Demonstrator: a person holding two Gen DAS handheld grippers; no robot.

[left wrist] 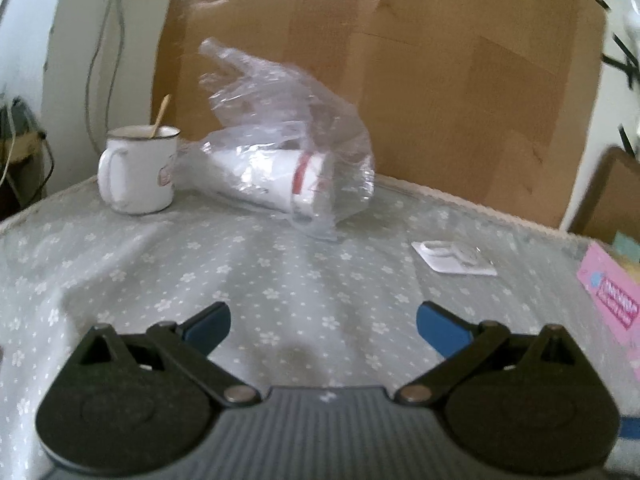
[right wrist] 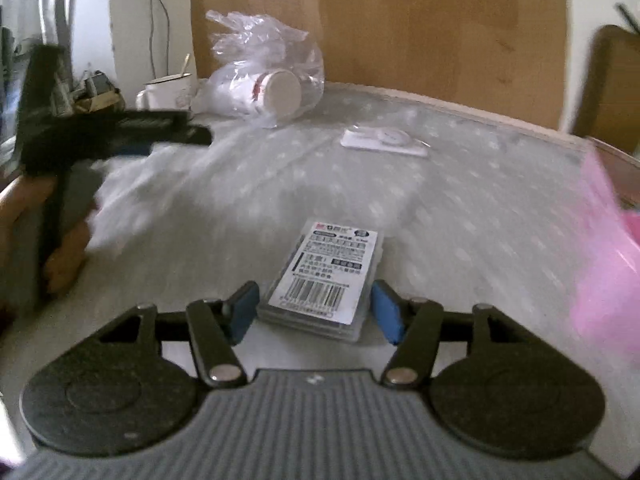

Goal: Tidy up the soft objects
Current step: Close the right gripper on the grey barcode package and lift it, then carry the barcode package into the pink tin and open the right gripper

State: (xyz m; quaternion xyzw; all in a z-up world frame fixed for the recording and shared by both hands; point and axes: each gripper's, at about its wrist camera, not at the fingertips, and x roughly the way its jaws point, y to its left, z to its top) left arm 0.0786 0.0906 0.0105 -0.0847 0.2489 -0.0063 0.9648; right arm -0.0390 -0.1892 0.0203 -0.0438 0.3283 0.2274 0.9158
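Here, right gripper (right wrist: 314,310) released around plastic case (right wrist: 324,280) | left gripper (left wrist: 323,326) released | pink pack (right wrist: 608,256) blurred

Left gripper (left wrist: 323,322) hovers over the flowered grey tablecloth (left wrist: 248,264), jaws spread wide, blue pads (left wrist: 440,326) with nothing between them. Up ahead, a crumpled clear plastic bag (left wrist: 288,120) lies on the cloth with a stack of white paper cups (left wrist: 280,182) on its side inside it. Just left of the bag stands a white enamel mug (left wrist: 138,170), a wooden stick (left wrist: 160,116) leaning out of it. To the right, a small flat clear packet (left wrist: 454,258). A pink package (left wrist: 616,300) at the right edge, cardboard (left wrist: 440,72) behind.
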